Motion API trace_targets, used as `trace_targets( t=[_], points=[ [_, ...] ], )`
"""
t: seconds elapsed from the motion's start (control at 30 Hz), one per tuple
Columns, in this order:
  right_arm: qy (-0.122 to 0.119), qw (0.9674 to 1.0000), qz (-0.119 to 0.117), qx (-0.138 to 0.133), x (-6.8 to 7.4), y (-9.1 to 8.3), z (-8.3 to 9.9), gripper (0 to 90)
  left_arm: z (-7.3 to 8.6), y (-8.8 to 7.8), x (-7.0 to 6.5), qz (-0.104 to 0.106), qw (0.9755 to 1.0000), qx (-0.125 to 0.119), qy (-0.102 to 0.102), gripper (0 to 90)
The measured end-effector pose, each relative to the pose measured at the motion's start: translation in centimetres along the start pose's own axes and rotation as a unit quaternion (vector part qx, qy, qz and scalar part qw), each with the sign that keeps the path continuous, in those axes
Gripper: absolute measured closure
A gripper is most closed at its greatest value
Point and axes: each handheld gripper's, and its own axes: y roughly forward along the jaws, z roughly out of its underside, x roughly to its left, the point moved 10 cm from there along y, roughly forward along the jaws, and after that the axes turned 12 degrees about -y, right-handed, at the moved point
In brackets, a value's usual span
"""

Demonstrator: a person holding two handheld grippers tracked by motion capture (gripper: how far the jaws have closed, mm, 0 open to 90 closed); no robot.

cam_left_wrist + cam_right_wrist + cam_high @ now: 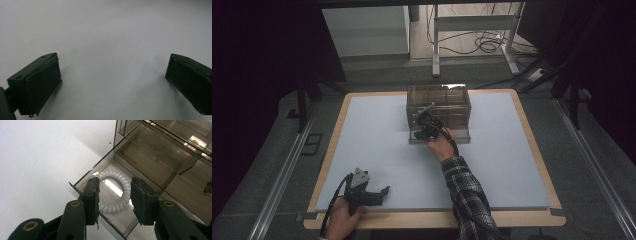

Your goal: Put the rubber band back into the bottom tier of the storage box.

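Note:
A smoky clear drawer box stands on the pale mat at mid-table, its bottom drawer pulled out toward me. In the right gripper view a white spiral hair ring lies flat on the floor of that drawer. My right gripper hangs just over it, jaws apart on either side of the ring, pads not pressing on it. From above, the right gripper sits at the drawer's left front. My left gripper rests near the table's front left edge, open and empty.
The pale grey mat covers most of a wooden table. The box's upper compartments rise right behind the open drawer. A white-legged stand and cables are on the floor beyond the table.

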Motion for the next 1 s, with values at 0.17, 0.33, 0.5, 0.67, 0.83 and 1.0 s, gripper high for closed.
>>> trace_targets(
  t=[0.17, 0.33, 0.5, 0.67, 0.83, 1.0],
  points=[
    [-0.004, 1.0000, -0.001, -0.003, 0.2, -0.5, -0.1, 56.3, 0.0, 0.0, 0.0, 0.000, 1.0000, 0.000, 0.000, 0.0],
    [-0.007, 1.0000, -0.004, -0.006, 0.5, -1.0, -0.1, 54.8, 0.0, 0.0, 0.0, -0.001, 1.0000, 0.001, 0.001, 0.0],
    [-0.009, 0.9999, -0.004, -0.007, 0.6, -1.4, 0.1, 53.0, 0.0, 0.0, 0.0, -0.001, 1.0000, 0.001, 0.001, 0.0],
    [-0.013, 0.9999, -0.005, -0.007, 0.8, -1.7, 0.4, 51.4, 0.0, 0.0, 0.0, -0.001, 1.0000, 0.001, 0.001, 0.0],
    [-0.015, 0.9998, -0.006, -0.011, 1.0, -2.1, 0.6, 49.2, 0.0, 0.0, 0.0, 0.000, 1.0000, 0.000, 0.000, 0.0],
    [-0.022, 0.9997, -0.009, -0.010, 1.3, -2.5, 0.9, 47.3, 0.0, 0.0, 0.0, 0.000, 1.0000, 0.000, 0.000, 0.0]
  ],
)
